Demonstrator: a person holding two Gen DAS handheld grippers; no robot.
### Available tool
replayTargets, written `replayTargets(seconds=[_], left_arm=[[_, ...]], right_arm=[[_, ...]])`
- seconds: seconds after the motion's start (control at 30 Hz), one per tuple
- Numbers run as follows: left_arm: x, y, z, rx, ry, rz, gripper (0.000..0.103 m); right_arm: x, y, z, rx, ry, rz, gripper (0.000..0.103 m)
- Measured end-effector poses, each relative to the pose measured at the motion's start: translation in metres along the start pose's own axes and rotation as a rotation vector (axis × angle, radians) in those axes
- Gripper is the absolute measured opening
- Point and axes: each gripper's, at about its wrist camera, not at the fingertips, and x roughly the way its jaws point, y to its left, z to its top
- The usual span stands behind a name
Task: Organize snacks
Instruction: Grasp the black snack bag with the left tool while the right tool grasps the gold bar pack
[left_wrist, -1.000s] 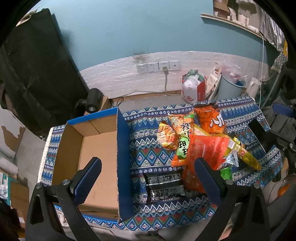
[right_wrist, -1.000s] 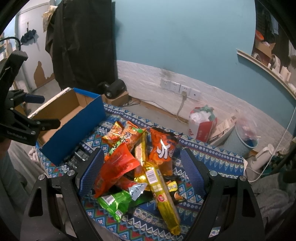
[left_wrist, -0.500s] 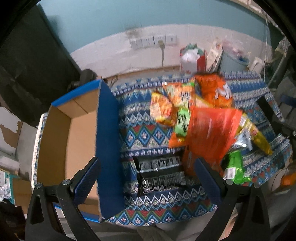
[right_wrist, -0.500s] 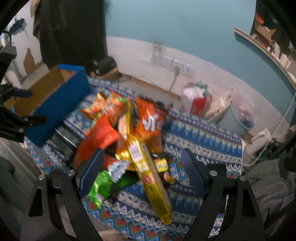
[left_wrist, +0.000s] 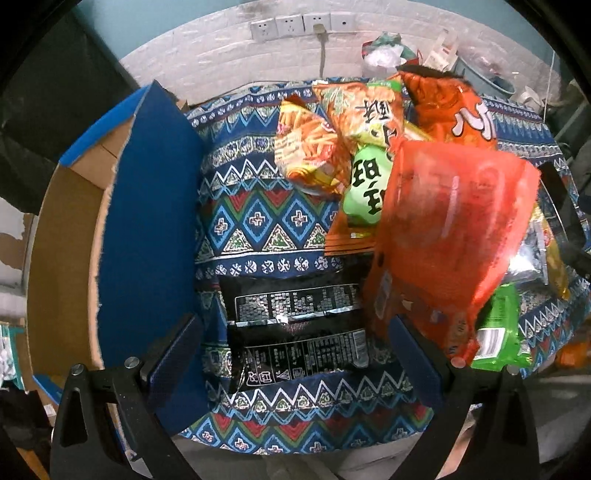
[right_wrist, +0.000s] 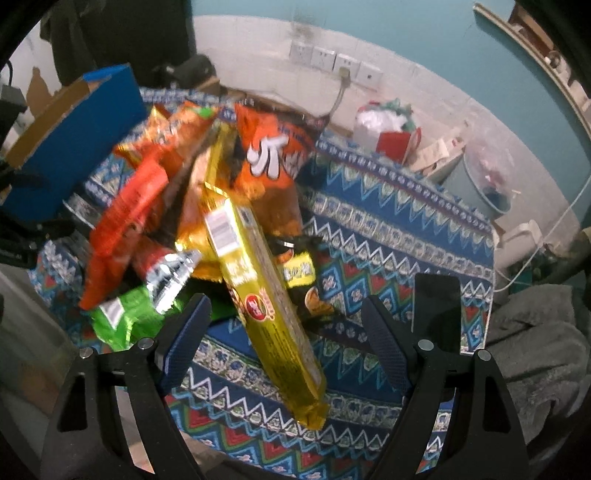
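A heap of snack packets lies on a blue patterned tablecloth (left_wrist: 258, 218). A black packet (left_wrist: 295, 328) lies flat between the fingers of my open left gripper (left_wrist: 295, 354). To its right rests a big red-orange bag (left_wrist: 450, 236), with green (left_wrist: 364, 184) and orange (left_wrist: 454, 110) bags behind. An open blue cardboard box (left_wrist: 147, 229) stands to the left. In the right wrist view, a long yellow packet (right_wrist: 258, 288) runs toward my open right gripper (right_wrist: 286, 341), above its near end. A green packet (right_wrist: 125, 314) and a silver one (right_wrist: 170, 273) lie left of it.
A dark phone (right_wrist: 437, 314) lies on the cloth by the right finger. Grey cloth (right_wrist: 535, 354) bunches at the right. Beyond the table stand a red-and-white bag (right_wrist: 391, 133), a grey bin (right_wrist: 487, 181) and wall sockets (right_wrist: 332, 62). Another gripper's dark frame shows at the far left edge.
Both grippers have dropped and tilted toward the table. The black packet now lies between the left fingers, and the yellow packet reaches between the right fingers. Both jaws stay wide.
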Motion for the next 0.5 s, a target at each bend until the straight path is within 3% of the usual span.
replayTargets(seconds=[0.2, 0.5], left_arm=[[0.012, 0.003, -0.002, -0.011, 0.028, -0.018, 0.101], [0.044, 0.016, 0.002, -0.04, 0.087, -0.046, 0.101]], right_arm=[[0.028, 0.001, 0.0, -0.035, 0.053, -0.007, 0.08], [0.059, 0.008, -0.002, -0.084, 0.099, 0.014, 0.058]])
